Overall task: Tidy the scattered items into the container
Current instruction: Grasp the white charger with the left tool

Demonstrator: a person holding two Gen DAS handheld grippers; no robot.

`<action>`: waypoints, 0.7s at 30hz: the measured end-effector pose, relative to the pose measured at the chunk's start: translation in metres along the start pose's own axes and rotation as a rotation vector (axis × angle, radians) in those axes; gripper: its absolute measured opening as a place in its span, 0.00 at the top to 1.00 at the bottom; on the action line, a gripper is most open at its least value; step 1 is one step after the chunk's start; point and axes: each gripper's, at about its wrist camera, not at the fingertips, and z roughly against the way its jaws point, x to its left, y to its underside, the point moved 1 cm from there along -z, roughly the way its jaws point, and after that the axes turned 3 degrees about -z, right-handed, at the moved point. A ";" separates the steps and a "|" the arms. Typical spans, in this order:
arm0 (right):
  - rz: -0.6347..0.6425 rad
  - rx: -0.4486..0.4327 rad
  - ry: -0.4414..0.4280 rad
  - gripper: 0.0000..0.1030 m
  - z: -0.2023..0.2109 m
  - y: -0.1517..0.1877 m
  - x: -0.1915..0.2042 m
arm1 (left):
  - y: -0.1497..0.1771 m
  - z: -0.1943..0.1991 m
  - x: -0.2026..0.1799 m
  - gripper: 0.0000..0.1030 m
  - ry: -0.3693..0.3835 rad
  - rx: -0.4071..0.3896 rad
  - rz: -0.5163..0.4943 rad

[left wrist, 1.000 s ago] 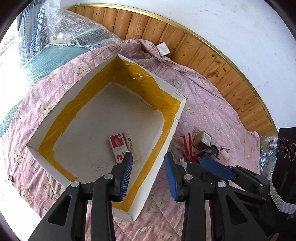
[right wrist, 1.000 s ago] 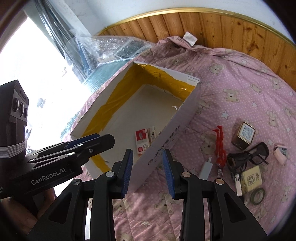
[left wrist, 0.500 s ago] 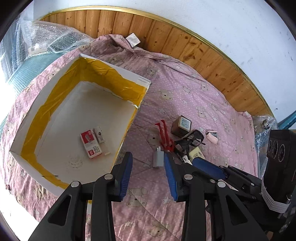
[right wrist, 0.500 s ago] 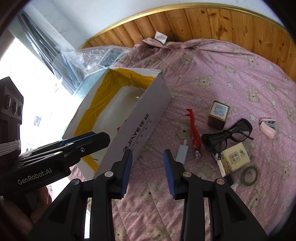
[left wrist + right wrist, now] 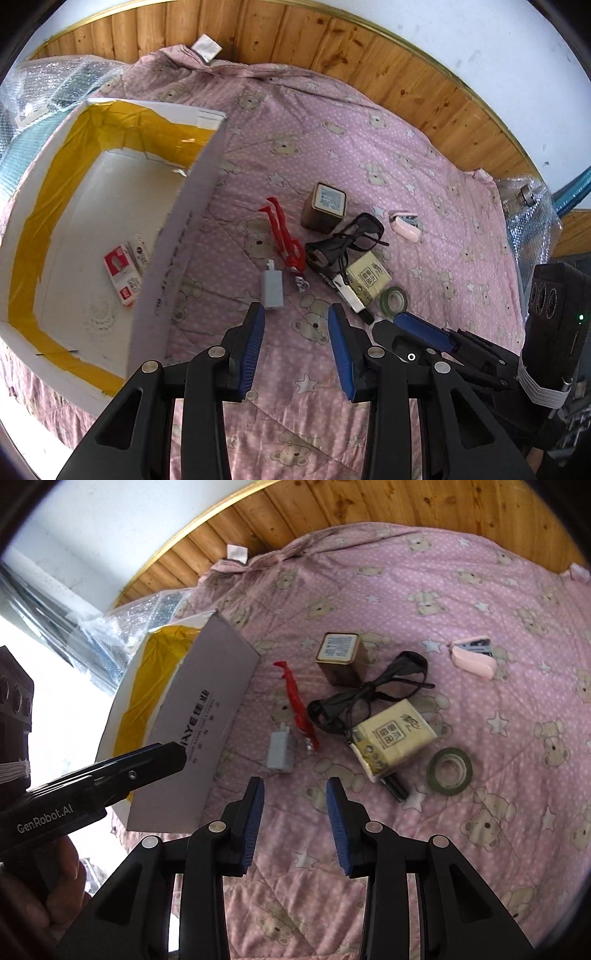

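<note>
1. White cardboard box (image 5: 177, 236), yellow-taped inside, is set on the pink bear-print quilt (image 5: 369, 147); a red-white packet (image 5: 122, 273) is seen inside.
2. Left tool (image 5: 295, 325) and right tool (image 5: 293, 797) are held wide open, empty.
3. Box floor is partly hidden by its wall; print is unreadable.

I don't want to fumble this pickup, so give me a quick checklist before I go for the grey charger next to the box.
1. Left tongs open and empty: ok.
2. Right tongs open and empty: ok.
3. Grey charger lies free on the pink quilt, apart from the red tool: ok.
4. Path from left tongs to charger unobstructed: ok.
5. Box open, floor space beside the red and white packet: ok.
6. Charger's plug prongs folded away: cannot tell.
</note>
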 end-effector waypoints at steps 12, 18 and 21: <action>-0.103 -0.005 0.076 0.52 -0.007 0.004 -0.052 | -0.003 -0.055 -0.013 0.64 -0.028 0.080 -0.039; -0.116 0.015 0.128 0.46 -0.029 -0.012 -0.066 | -0.002 -0.096 -0.004 0.63 -0.063 0.140 -0.016; -0.224 0.057 0.050 0.46 -0.042 -0.018 -0.082 | -0.004 -0.108 0.000 0.63 -0.067 0.153 0.005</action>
